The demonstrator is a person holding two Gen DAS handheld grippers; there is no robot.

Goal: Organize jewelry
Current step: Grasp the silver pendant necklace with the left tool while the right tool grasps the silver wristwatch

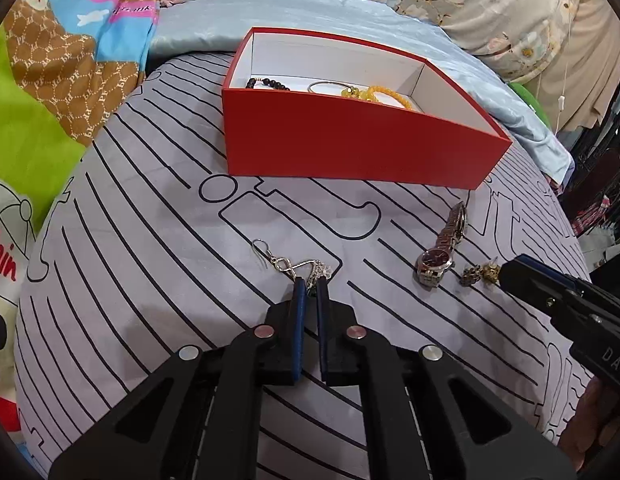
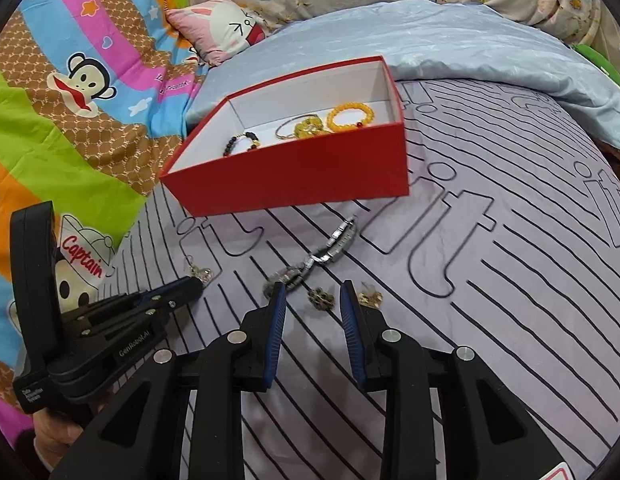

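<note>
Left tool (image 1: 310, 284) nearly pressed together, pinching the silver earring (image 1: 288, 264) on the bed (image 1: 150, 240), right tool (image 2: 313, 294) spread around a bronze earring (image 2: 320, 298), the watch (image 2: 330, 246) just beyond it, and behind that the red box (image 2: 294, 184) holding bracelets (image 2: 350, 118).

The left gripper (image 1: 310, 286) is pinching nearly closed low over the bed (image 1: 150, 240); the right gripper (image 2: 313, 294) is hovering spread wide beside it.
</note>
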